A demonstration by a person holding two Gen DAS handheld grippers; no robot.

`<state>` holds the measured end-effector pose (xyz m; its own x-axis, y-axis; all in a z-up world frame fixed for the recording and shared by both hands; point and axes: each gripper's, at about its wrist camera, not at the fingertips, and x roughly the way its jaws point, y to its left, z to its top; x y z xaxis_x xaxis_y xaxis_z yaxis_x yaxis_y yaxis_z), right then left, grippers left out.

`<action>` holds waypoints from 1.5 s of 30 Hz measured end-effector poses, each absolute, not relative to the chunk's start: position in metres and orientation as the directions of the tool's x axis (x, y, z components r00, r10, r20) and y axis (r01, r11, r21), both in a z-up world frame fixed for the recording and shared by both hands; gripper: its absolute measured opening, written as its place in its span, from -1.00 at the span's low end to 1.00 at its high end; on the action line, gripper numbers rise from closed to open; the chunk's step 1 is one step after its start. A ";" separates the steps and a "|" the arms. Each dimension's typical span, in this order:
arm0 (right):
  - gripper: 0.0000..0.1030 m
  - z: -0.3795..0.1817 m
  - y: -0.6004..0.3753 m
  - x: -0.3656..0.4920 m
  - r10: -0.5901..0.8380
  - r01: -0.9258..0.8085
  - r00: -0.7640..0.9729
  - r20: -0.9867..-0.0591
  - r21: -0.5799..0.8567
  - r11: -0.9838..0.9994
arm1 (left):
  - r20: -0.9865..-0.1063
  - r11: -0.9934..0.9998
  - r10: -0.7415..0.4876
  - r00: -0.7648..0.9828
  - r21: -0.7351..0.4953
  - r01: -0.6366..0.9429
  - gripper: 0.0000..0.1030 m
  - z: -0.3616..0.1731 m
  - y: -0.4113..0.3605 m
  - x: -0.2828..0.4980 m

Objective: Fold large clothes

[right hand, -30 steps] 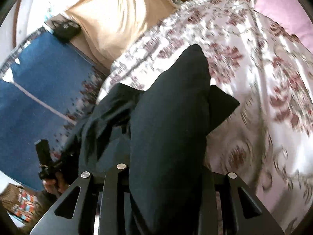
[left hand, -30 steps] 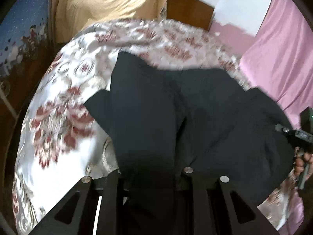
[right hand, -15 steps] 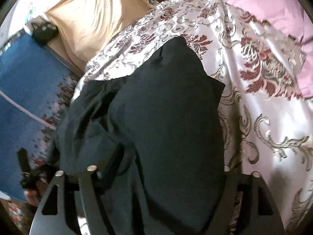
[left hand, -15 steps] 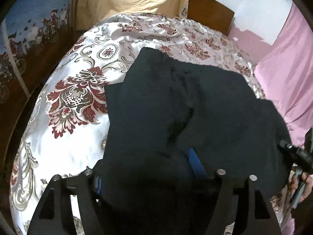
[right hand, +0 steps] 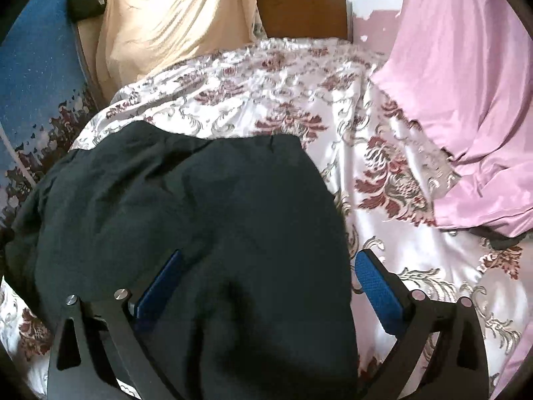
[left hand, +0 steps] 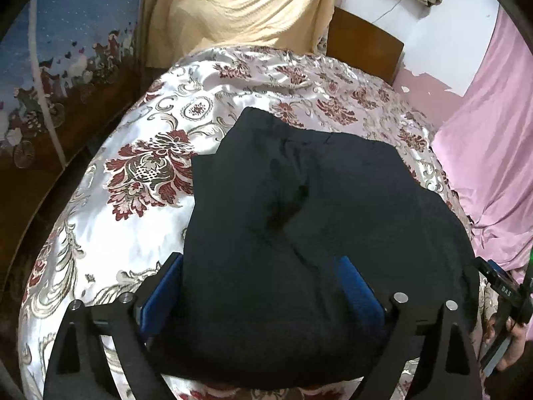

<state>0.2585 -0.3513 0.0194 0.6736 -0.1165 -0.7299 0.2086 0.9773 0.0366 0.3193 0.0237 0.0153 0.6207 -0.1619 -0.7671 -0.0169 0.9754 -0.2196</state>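
Left wrist view: the dark garment is lying in a bunched, partly folded heap on the bed's floral satin bedspread. The left gripper is right over the near end of it, and its blue-padded fingers are wide apart and opening, with cloth lying between them but neither pad pressing on it. Off at the right edge you can see a hand holding the other tool. Beige cloth is draped at the head of the bed and pink fabric lies to the right.

Right wrist view: same dark garment, sprawled on the left part of the bedspread. The right gripper also has its fingers spread and opening; the left one sits on the cloth, the right one just off its edge over the bedspread. A wooden headboard is at the back.
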 end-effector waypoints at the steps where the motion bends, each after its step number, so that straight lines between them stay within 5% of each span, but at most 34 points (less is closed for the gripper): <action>1: 0.96 0.024 -0.348 0.253 -0.119 0.206 0.687 -0.717 0.035 0.978 | -0.765 0.976 -0.158 0.625 -0.219 -0.021 0.90 0.017 0.022 0.316; 9: 0.97 0.053 -0.309 0.208 -0.070 0.096 0.813 -0.578 0.014 0.995 | -0.763 0.978 -0.152 0.629 -0.207 -0.015 0.93 0.028 0.005 0.288; 21: 0.97 0.065 -0.289 0.162 -0.031 0.089 0.865 -0.502 0.092 0.992 | -0.665 0.987 -0.101 0.740 -0.163 -0.012 0.95 0.053 -0.006 0.245; 45: 0.97 0.057 -0.233 0.041 -0.069 0.081 0.923 -0.378 0.014 0.997 | -0.496 0.999 -0.042 0.867 -0.041 0.025 1.00 0.058 -0.026 0.141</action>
